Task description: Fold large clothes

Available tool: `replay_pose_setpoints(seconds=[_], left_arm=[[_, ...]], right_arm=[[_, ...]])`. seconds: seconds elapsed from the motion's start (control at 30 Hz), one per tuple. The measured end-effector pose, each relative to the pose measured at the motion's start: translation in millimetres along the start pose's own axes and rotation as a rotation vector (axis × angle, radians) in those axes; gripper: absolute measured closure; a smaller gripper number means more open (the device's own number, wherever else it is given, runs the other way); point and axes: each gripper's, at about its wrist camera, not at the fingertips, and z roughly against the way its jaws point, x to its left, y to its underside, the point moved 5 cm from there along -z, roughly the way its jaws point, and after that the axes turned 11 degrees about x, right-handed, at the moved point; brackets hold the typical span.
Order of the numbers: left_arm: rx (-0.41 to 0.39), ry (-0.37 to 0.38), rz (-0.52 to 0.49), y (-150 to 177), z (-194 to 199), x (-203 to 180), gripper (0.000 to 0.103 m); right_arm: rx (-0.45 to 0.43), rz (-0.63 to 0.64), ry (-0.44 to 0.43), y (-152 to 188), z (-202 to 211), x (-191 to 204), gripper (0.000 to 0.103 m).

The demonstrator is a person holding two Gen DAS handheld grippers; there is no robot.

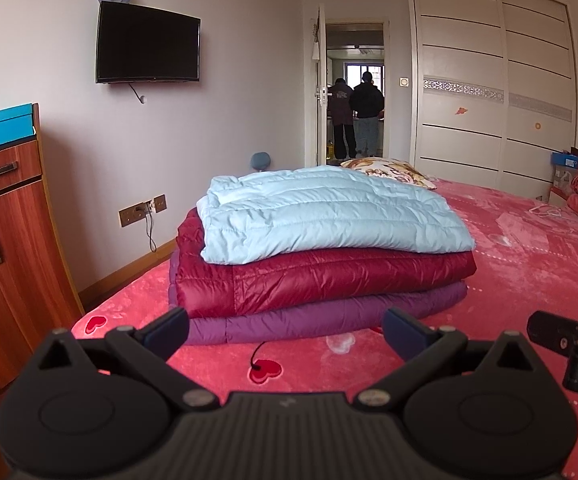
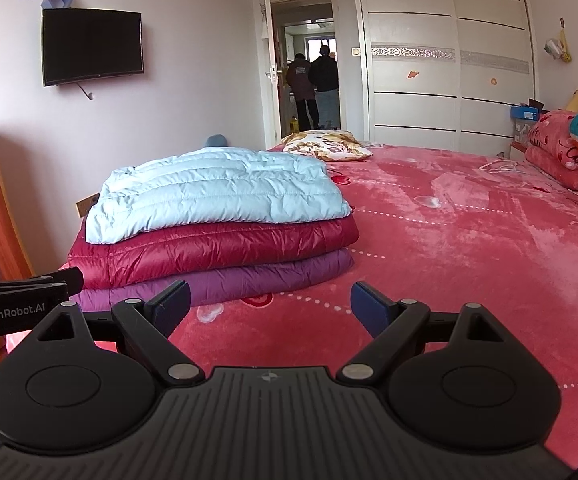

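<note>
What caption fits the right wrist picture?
Open right gripper facing three folded jackets stacked on a pink bed.

Plush pink bedspread (image 2: 469, 240), puffy quilted light-blue jacket (image 1: 329, 216) looked matt, maroon jacket (image 1: 321, 276) had a sheen, glossy wood-grain cabinet (image 1: 13, 248).

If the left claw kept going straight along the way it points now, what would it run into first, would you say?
Most likely the purple jacket at the bottom of the folded stack: the open left claw points at its near edge, with only bare red bedspread between, though depth is uncertain.
</note>
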Motion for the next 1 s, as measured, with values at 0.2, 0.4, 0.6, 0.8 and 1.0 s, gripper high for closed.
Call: replay_pose_setpoints(seconds=[0.2, 0.4, 0.6, 0.8, 1.0], left_arm=[[-0.007, 0.001, -0.004, 0.0, -0.9, -0.6, 0.001], [-0.014, 0.006, -0.003, 0.2, -0.6, -0.8, 0.001], [-0.009, 0.017, 0.001, 2.6, -2.1, -2.3, 0.001], [-0.012, 0.028, -0.003, 4.1, -4.8, -6.0, 0.001], [-0.002, 0.049, -0.013, 6.5, -8.1, -10.6, 0.001]], right_arm=[[0.006, 0.006, -0.003, 0.8, 0.1, -0.3, 0.0], [0.006, 0.007, -0.001, 0.8, -0.2, -0.7, 0.0], [0.012, 0.002, -0.001, 1.9, -1.4, -3.7, 0.0], [0.021, 0.004, -0.005, 2.8, -4.3, -4.8, 0.0], [0.033, -0.002, -0.007, 4.3, -7.5, -7.5, 0.0]])
